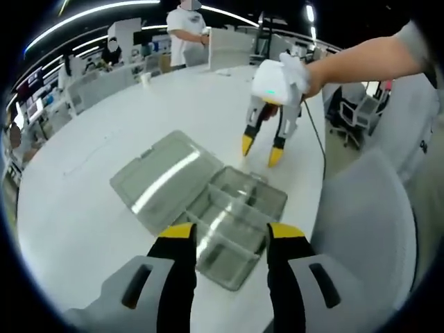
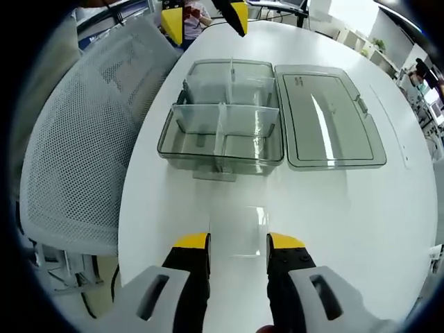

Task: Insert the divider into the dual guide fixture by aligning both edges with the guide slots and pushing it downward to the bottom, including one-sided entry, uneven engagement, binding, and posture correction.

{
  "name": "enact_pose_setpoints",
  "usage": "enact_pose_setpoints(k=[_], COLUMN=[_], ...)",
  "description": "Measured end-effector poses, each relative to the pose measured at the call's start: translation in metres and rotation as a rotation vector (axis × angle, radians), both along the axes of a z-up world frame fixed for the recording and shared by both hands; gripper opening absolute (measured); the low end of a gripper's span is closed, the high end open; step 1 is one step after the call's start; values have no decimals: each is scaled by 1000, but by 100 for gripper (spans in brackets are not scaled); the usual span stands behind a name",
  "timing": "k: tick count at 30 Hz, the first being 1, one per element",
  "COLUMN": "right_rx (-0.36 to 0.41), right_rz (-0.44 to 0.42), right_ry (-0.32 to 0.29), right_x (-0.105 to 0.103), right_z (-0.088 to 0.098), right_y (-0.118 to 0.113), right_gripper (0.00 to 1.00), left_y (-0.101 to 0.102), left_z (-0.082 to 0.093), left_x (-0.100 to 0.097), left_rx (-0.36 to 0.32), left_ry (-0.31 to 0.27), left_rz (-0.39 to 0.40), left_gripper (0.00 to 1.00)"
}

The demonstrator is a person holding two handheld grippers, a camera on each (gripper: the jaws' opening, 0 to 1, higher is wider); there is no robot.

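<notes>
Right gripper view, clear ribbed box (image 2: 222,135) (lid open)

Left gripper view: taken from above the near edge of the round white table (image 1: 104,139), faced down and forward across it; the clear plastic compartment box with its hinged lid laid open (image 1: 229,218) is seen close, just beyond the jaws, and the right gripper (image 1: 262,151) beyond it.

Right gripper view: taken from the opposite side, pitched steeply down, the same box (image 2: 225,132) seen farther off.

Shared by both views: the box, the tabletop (image 2: 333,208), the white mesh chair (image 2: 83,139).
</notes>
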State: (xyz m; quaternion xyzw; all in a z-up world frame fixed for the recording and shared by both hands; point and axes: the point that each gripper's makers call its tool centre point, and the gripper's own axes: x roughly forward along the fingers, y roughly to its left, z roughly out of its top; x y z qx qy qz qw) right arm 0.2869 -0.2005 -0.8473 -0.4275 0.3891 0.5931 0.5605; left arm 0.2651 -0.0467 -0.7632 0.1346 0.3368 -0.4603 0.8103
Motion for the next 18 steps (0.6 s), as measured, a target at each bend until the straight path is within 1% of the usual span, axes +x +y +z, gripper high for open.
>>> enact_pose_setpoints(k=[9, 14, 18], right_rx=[0, 1, -1], right_rz=[24, 25, 30], right_ry=[-19, -24, -32], right_x=[-5, -6, -7], right_z=[14, 22, 25], right_y=[4, 5, 5], right_gripper=[27, 27, 27], left_y=[-28, -43, -54], left_z=[3, 4, 3], left_x=[1, 3, 2], left_rx=[-74, -124, -148], left_ry=[33, 64, 86], left_rz=[2, 18, 21], left_gripper=[35, 33, 32])
